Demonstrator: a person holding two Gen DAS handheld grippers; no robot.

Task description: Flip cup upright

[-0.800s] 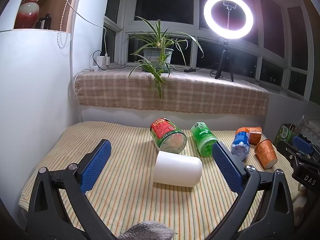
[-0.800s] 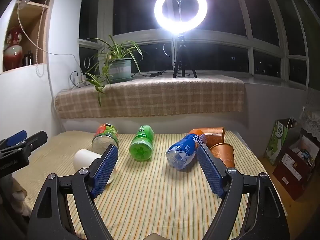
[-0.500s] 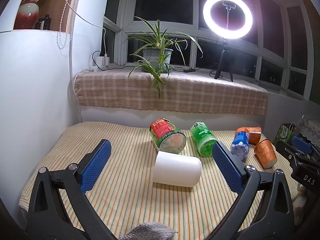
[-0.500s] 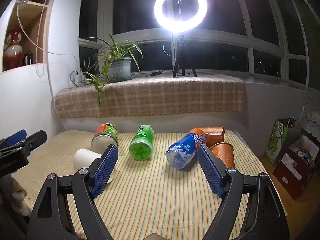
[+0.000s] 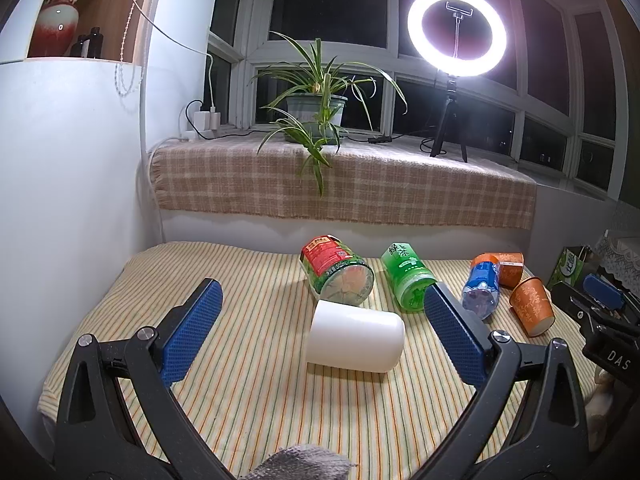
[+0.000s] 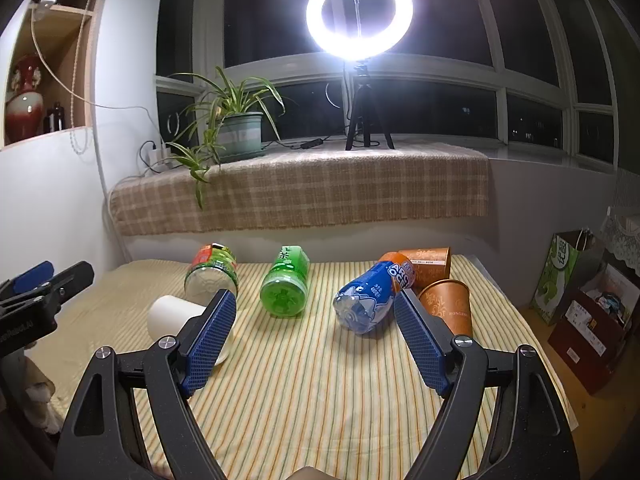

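A white cup (image 5: 355,336) lies on its side on the striped tablecloth, between the open jaws of my left gripper (image 5: 320,308) and a little beyond them. In the right wrist view the white cup (image 6: 172,314) lies at the left, partly behind my left finger. Two orange paper cups also lie tipped: one (image 6: 448,310) near my right finger, one (image 6: 430,262) behind it. My right gripper (image 6: 314,312) is open and empty, above the cloth before the bottles. The other gripper (image 6: 36,288) shows at the left edge.
A red-green bottle (image 5: 336,276), a green tea bottle (image 5: 408,278) and a blue bottle (image 5: 482,288) lie on their sides behind the white cup. A wall (image 5: 60,200) bounds the table's left. A covered sill (image 5: 340,184) with a plant and ring light stands behind. Bags (image 6: 580,288) stand on the floor at right.
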